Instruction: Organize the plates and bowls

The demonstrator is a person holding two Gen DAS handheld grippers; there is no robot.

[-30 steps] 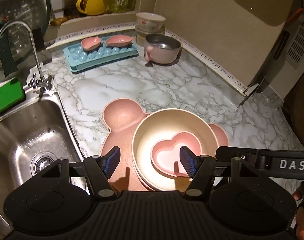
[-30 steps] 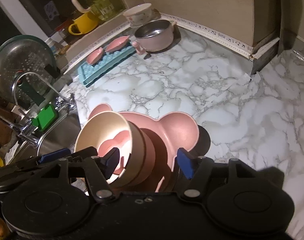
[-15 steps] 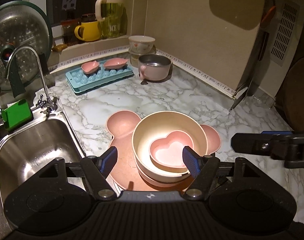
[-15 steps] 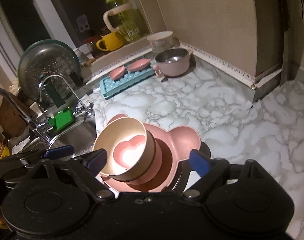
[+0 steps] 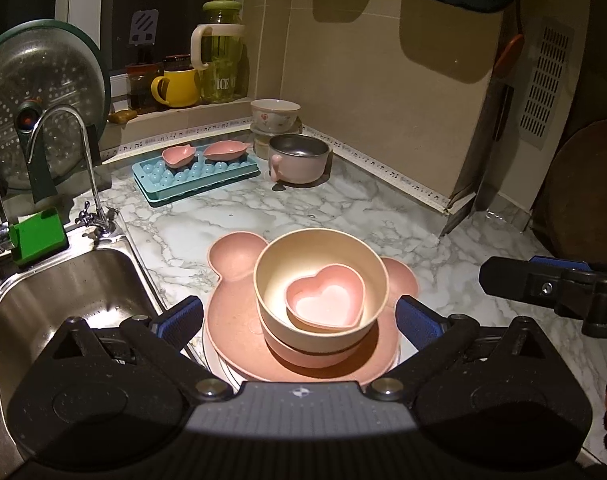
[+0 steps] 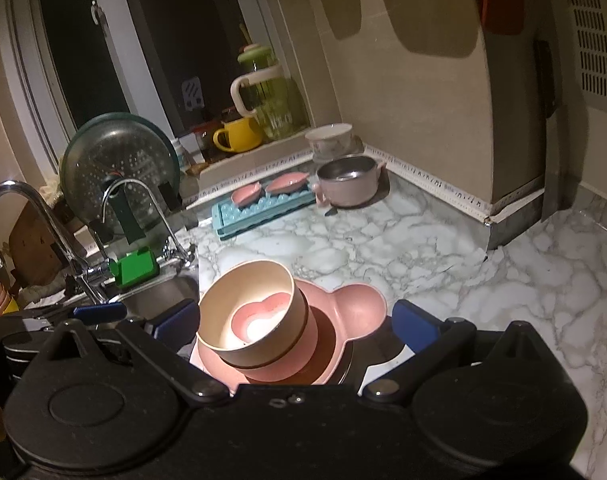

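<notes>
A pink bear-shaped plate (image 5: 239,320) (image 6: 355,308) lies on the marble counter on top of white plates. On it stand a pink bowl (image 5: 303,350), a cream bowl (image 5: 275,280) (image 6: 247,292) nested in it, and a small pink heart bowl (image 5: 325,300) (image 6: 259,318) inside that. My left gripper (image 5: 299,318) is open and empty, raised above the stack with its fingers to either side. My right gripper (image 6: 293,326) is open and empty, likewise above the stack; it also shows at the right of the left wrist view (image 5: 543,286).
A steel sink (image 5: 63,304) with a tap (image 5: 75,148) lies left of the stack. At the back stand a blue ice tray (image 5: 195,174) with two small pink dishes, a steel-lined pink pot (image 5: 299,158), a floral bowl (image 5: 275,114), a yellow mug (image 5: 175,86) and a green jug.
Both grippers have lifted up and back from the stack and opened wider. The stacked bowls and plate stay in place on the counter.
</notes>
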